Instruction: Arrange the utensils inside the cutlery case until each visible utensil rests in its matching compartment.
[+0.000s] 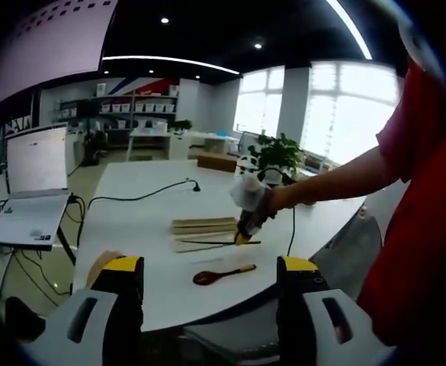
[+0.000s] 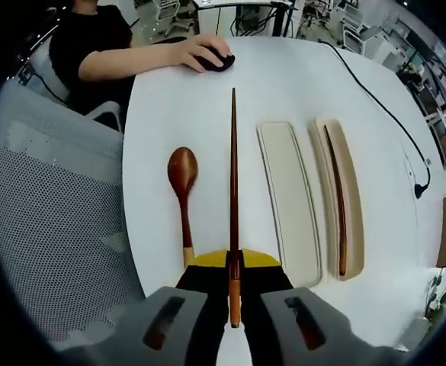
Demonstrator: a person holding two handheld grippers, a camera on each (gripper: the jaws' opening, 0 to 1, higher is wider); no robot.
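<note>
One chopstick (image 2: 233, 191) sits clamped in the right gripper (image 2: 234, 286); left gripper (image 1: 207, 268) gapes apart, facing a laptop (image 1: 32, 191).

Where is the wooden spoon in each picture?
Left gripper view: the wooden spoon lies low in the middle on the white table, nearer the camera than the cutlery case.
Right gripper view: the spoon lies left of centre, beside the chopstick held in the right tool.
Shared landmark: the cutlery case.
</note>
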